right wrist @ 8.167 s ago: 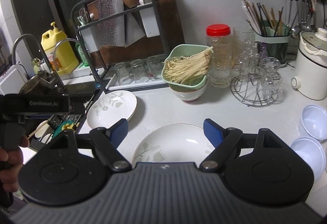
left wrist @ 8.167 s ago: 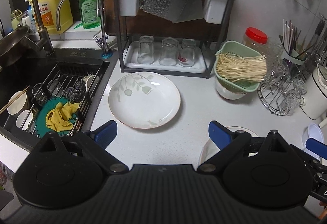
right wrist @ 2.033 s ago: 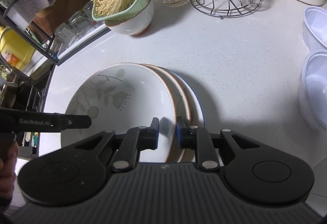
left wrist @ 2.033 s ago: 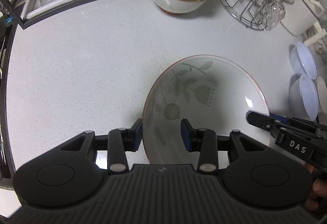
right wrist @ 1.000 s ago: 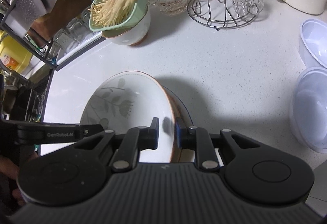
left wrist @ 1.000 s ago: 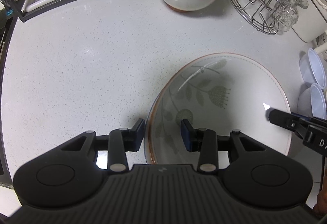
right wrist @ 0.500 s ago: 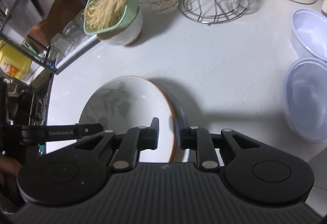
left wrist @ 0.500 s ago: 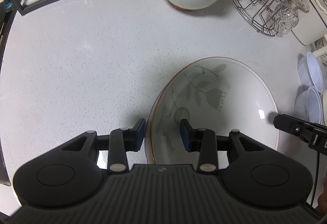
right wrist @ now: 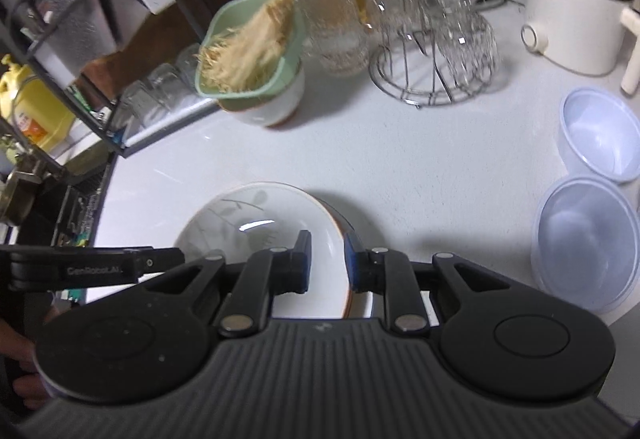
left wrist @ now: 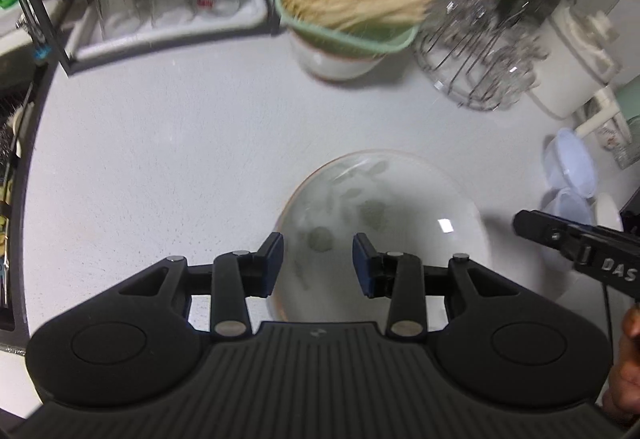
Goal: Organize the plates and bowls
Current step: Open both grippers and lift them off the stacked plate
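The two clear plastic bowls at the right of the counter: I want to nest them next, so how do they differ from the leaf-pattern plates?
The clear plastic bowls are see-through, plain and deep; the leaf-pattern plates are opaque white, printed, brown-rimmed and shallow. The bowls stand side by side, untouched; the plates are stacked, with the right gripper at their rim. Both are round and upright on the counter.
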The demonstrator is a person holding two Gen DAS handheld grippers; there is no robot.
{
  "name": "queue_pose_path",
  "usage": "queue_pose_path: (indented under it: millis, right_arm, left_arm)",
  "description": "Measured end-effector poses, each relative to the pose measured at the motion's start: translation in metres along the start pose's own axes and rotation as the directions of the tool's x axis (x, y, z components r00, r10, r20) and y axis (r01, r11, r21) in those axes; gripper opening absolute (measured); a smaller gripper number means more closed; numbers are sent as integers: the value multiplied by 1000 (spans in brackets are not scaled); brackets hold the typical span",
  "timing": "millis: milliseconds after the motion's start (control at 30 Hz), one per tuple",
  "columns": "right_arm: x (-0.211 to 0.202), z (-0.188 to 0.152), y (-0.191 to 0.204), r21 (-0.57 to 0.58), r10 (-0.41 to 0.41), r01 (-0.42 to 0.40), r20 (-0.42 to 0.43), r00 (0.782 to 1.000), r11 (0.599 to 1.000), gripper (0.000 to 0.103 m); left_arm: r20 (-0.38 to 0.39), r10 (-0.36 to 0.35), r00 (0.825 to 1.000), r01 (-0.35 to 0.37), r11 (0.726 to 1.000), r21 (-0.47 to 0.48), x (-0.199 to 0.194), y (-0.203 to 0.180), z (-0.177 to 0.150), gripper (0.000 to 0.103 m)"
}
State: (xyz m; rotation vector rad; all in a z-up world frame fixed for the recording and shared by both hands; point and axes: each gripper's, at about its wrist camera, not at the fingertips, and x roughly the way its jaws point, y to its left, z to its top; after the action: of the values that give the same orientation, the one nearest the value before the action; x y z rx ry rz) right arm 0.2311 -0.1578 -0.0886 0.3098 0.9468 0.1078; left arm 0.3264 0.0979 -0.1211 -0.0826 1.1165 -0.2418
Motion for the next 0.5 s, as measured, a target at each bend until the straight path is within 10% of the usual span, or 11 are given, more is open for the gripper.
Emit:
queue_pose_path:
  millis: [233,367,433,500]
  right_arm:
    - [-43,14,2,-65,17,-13,59,998,998,21]
    - [-79,27,3,-130,40,-28,85,996,991,22]
    - [-99,34,6,-187,15,6,109,994,982,33]
    - [-119,39,6,-217,5,25,137,990,976,68]
  left_arm:
    - [113,9,994,-6,1000,-22,-53,-27,-1,45]
    - [181,15,983,-9,999,-34,-74,-45,2,70]
    - [199,29,980,-23,999,-34,-83,-54,2,72]
    - [213,27,977,-19,999,-42,-91,-61,2,73]
